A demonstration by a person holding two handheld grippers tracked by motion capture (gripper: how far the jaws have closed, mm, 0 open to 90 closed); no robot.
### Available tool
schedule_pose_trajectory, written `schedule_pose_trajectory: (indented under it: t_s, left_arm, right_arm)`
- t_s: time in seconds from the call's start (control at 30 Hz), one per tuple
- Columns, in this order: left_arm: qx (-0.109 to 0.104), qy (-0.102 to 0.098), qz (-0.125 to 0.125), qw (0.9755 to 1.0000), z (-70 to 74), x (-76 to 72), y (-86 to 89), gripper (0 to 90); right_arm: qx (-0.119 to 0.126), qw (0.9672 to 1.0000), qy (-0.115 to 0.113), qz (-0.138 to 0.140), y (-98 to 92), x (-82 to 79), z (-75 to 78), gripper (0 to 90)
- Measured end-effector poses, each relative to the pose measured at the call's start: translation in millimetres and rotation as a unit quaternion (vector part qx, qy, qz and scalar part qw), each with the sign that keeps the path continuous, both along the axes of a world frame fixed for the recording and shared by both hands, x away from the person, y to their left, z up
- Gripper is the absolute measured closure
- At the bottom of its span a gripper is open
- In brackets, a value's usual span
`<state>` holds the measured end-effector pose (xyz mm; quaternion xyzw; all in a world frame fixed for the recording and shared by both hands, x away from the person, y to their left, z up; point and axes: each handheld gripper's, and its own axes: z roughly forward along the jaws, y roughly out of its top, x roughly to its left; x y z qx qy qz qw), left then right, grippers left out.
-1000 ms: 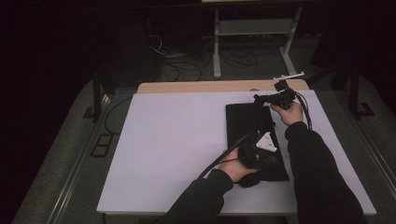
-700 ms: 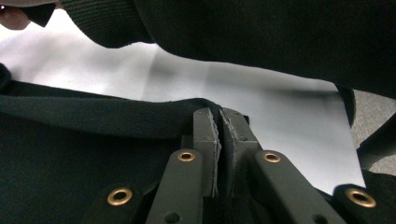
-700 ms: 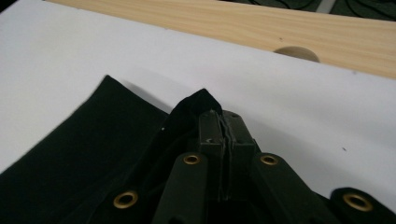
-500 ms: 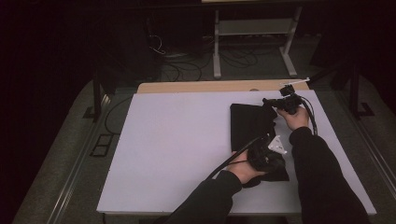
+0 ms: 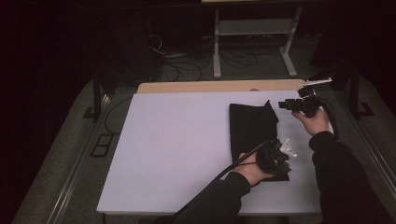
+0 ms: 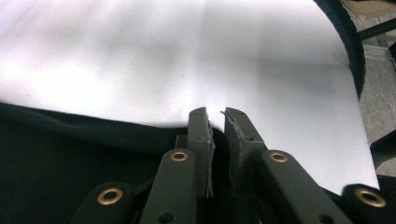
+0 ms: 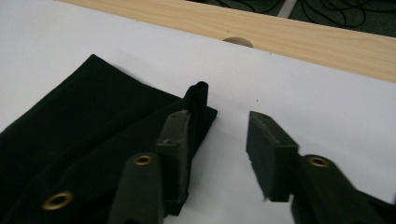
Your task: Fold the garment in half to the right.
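1. No brand, label or writing can be read on anything in the frames.
2. The black cloth [image 5: 252, 128] lies folded on the white table [image 5: 177, 140], right of centre in the high view; its far corner [image 7: 201, 93] stands up in a small peak.
3. The right gripper [image 5: 287, 105], in the upper right, has just been opening; its jaws stand apart, one resting against the raised corner, nothing pinched between them.
4. The left gripper [image 6: 217, 135], at the lower right, is low at the cloth's near edge; its jaws have just parted slightly, a narrow gap showing, nothing visibly clamped.
5. A wooden strip [image 7: 299, 37] borders the table's far edge; a metal stand [image 5: 254, 42] and cables lie on the floor beyond.
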<state>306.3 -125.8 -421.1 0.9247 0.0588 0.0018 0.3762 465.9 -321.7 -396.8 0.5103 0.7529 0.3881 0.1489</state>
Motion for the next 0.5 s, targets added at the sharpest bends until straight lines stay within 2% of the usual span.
schedule_pose_trajectory:
  t_s: [0.07, 0.13, 0.23, 0.3, 0.4, 0.5]
  left_arm:
    - [0.000, -0.002, -0.006, 1.0000, 0.6, -0.8, -1.3, 78.1]
    - [-0.007, 0.006, -0.005, 0.9999, 1.7, -1.6, -1.2, 75.1]
    - [-0.016, 0.014, 0.000, 0.9998, 5.0, -1.5, 0.6, 66.7]
    - [-0.026, 0.011, 0.005, 0.9996, 8.2, -1.3, 2.3, 59.3]
    - [-0.034, -0.004, 0.016, 0.9993, 14.3, -1.1, 5.4, 46.2]
    - [-0.043, -0.004, 0.029, 0.9987, 18.6, 0.9, 9.1, 36.4]
  right_arm:
    - [0.003, 1.0000, -0.004, 0.002, -2.3, -5.0, 2.2, 49.6]
    - [0.004, 1.0000, -0.007, 0.004, -3.8, -9.5, 4.0, 43.0]
    - [0.008, 0.9999, -0.010, 0.008, -5.8, -15.9, 7.0, 31.9]
    - [0.009, 0.9998, -0.013, 0.012, -6.9, -19.9, 9.7, 27.3]
    - [0.008, 0.9998, -0.015, 0.012, -7.9, -25.3, 13.7, 19.2]
    - [0.010, 0.9997, -0.017, 0.017, -10.0, -30.1, 17.3, 13.0]
